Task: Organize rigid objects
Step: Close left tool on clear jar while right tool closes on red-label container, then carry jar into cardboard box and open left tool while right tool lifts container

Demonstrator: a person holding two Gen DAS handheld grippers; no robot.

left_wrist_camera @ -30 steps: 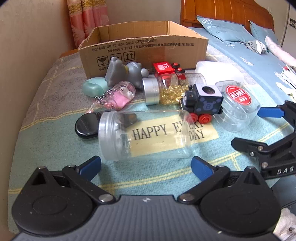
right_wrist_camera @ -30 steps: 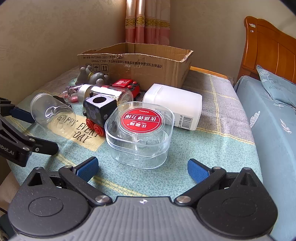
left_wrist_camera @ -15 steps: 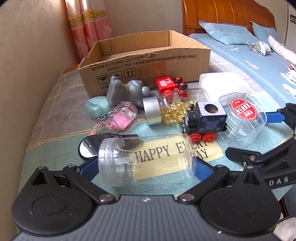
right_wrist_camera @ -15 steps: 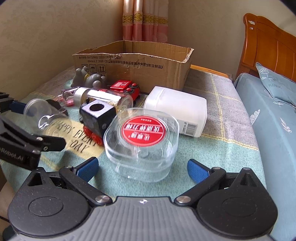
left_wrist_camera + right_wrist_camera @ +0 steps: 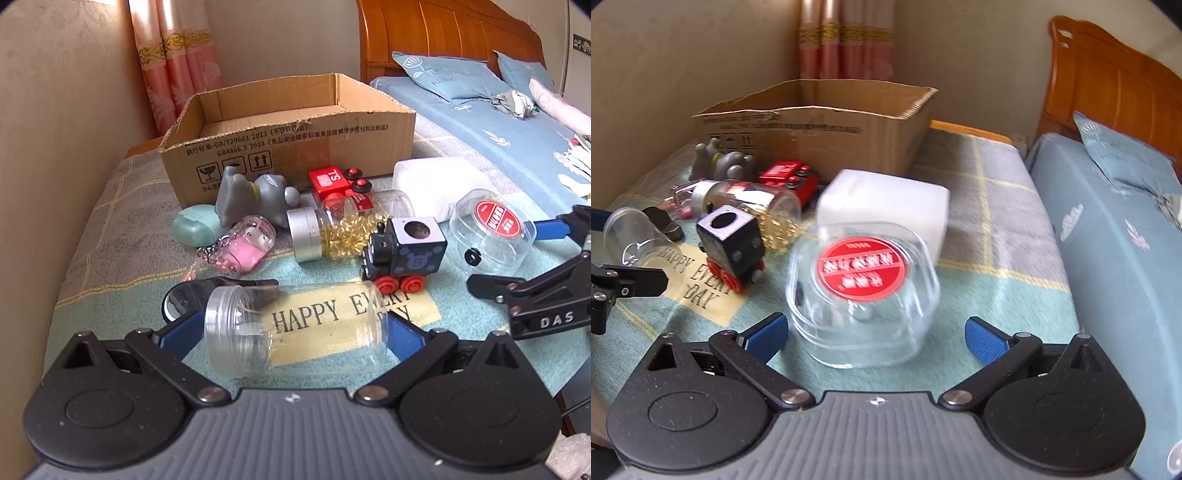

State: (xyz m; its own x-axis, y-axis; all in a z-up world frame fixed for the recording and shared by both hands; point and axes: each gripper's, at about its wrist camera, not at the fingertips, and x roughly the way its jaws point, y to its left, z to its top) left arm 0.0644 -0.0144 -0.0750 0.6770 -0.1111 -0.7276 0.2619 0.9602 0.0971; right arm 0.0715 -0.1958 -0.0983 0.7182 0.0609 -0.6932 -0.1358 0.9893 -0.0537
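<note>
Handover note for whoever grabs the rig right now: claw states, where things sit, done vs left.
Left claw: pads on both ends of the empty clear jar, which lies on its side on the blanket; grip looks closed, lift not confirmed.
Right claw: open, straddling the clear tub with the red label; not gripped.
Cardboard box: at the back, and what shows of its inside is empty.
In front of the box, loose: black toy train, red toy train, capsule jar, white container, grey figurine.
Done: nothing boxed. Left: all of it.
</note>
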